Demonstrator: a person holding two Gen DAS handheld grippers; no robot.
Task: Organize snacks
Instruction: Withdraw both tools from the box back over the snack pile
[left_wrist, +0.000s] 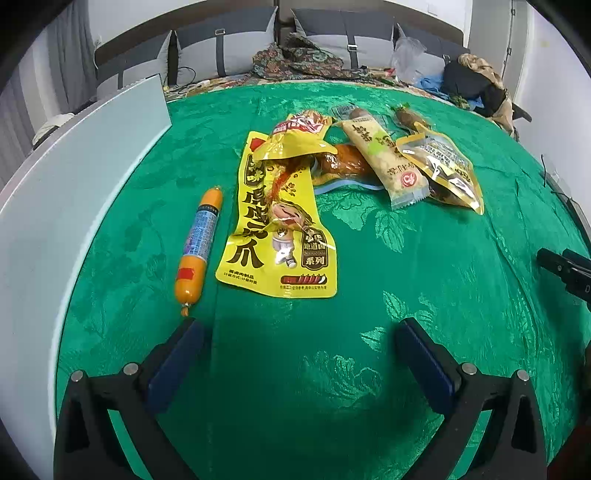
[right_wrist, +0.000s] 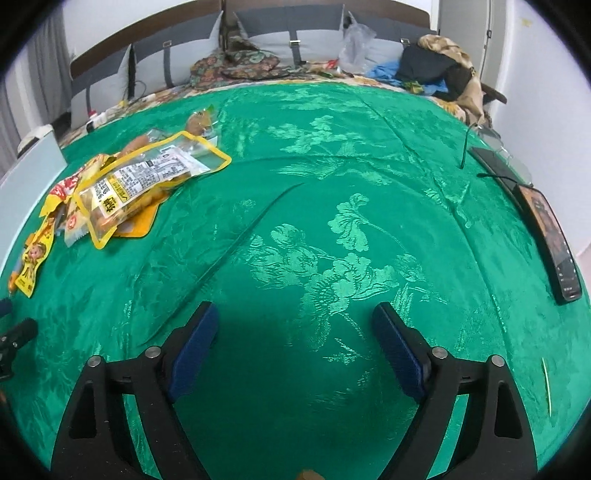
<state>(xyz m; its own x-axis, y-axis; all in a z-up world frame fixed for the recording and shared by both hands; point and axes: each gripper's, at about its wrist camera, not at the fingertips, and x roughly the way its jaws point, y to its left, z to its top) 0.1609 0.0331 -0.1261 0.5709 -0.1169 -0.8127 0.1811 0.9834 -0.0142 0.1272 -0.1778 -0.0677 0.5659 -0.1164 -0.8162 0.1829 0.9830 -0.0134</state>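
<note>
Snacks lie on a green tablecloth (left_wrist: 406, 258). An orange sausage stick (left_wrist: 199, 243) lies at the left, just beyond my left gripper's left finger. A long yellow chicken-feet packet (left_wrist: 280, 229) lies beside it. Behind it are a red-and-yellow packet (left_wrist: 303, 127), a brown vacuum-packed piece (left_wrist: 343, 162), a pale long packet (left_wrist: 388, 158) and a yellow-edged clear pouch (left_wrist: 443, 166). My left gripper (left_wrist: 299, 332) is open and empty over the cloth. My right gripper (right_wrist: 295, 317) is open and empty over bare cloth; the snack pile (right_wrist: 129, 184) lies far to its left.
A pale blue-white box (left_wrist: 74, 192) stands along the table's left edge. A phone (right_wrist: 554, 240) and cables lie at the right edge. Behind the table is a sofa with cushions, clothes and bags (left_wrist: 472, 77). The right gripper's tip shows in the left view (left_wrist: 565, 269).
</note>
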